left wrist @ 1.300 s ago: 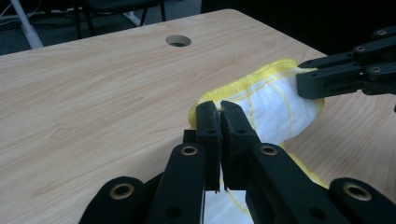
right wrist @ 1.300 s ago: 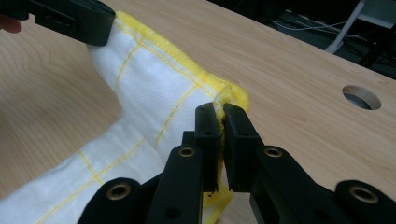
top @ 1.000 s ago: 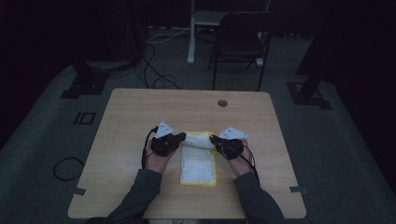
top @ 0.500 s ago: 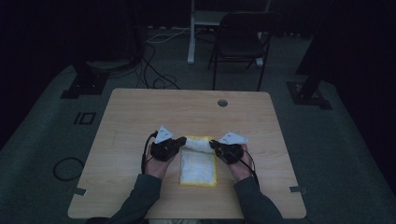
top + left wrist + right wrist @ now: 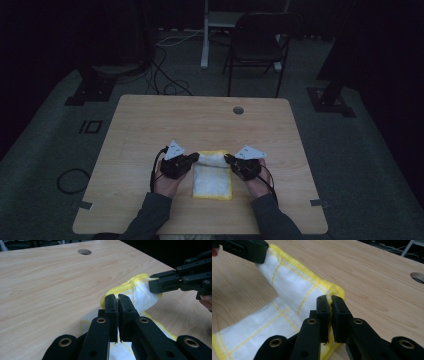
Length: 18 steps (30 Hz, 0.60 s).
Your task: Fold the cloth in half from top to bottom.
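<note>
While both hands reach in from the near edge, a white cloth (image 5: 212,176) with yellow trim lies on the near middle of the wooden bench (image 5: 150,125); its far end is lifted off the wood and curled over toward the person, and its near part lies flat between the two hands.

From the high view the left claw (image 5: 192,159) sits at the cloth's far left corner and the right claw (image 5: 229,160) at its far right corner; the two point toward each other across the raised fold, each with a grey three-cornered plate on top; the left hand (image 5: 167,181) and the right hand (image 5: 256,181) rest just behind them, sleeves running off the near edge.

Along the left gripper view the left claw (image 5: 117,302) is clenched on the cloth (image 5: 143,297), jaws pressed together with the yellow hem pinched between them; the other claw's black jaws come in from the right and meet the rolled edge farther along.

Along the right gripper view the right claw (image 5: 330,305) is likewise clenched on the cloth (image 5: 294,292), gripping the yellow-edged corner; the fabric rises in a band from there up to the other claw at the top left, and yellow grid lines cross its white weave.

A round hole (image 5: 238,110) is set in the bench near its far edge, well apart from the cloth; beyond the bench a dark chair (image 5: 257,47) stands on the floor, with cables (image 5: 165,75) trailing to its left.
</note>
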{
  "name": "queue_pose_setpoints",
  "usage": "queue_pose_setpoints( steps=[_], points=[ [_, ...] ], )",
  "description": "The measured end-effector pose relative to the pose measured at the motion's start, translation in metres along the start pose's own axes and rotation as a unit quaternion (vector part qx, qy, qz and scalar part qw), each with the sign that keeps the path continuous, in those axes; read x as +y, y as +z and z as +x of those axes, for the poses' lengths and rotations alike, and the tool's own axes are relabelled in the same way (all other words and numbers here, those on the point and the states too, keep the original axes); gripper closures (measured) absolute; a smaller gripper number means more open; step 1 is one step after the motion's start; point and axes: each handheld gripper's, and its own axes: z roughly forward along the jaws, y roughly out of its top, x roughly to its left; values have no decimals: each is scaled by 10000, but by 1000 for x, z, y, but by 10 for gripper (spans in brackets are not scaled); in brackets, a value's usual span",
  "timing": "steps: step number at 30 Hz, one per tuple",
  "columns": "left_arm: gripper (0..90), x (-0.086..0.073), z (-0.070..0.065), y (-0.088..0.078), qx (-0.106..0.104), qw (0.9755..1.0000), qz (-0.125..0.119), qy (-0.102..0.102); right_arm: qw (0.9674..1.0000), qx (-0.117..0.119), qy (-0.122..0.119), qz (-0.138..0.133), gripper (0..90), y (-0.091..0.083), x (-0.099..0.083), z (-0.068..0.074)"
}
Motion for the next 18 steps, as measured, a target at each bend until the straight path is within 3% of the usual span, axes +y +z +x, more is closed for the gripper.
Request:
queue_pose_setpoints(
  steps=[18],
  points=[
    [876, -1, -11, -14, -114, 9999, -118, 12, 9998, 17, 5, -205, 856, -15, 1, 7]
  ],
)
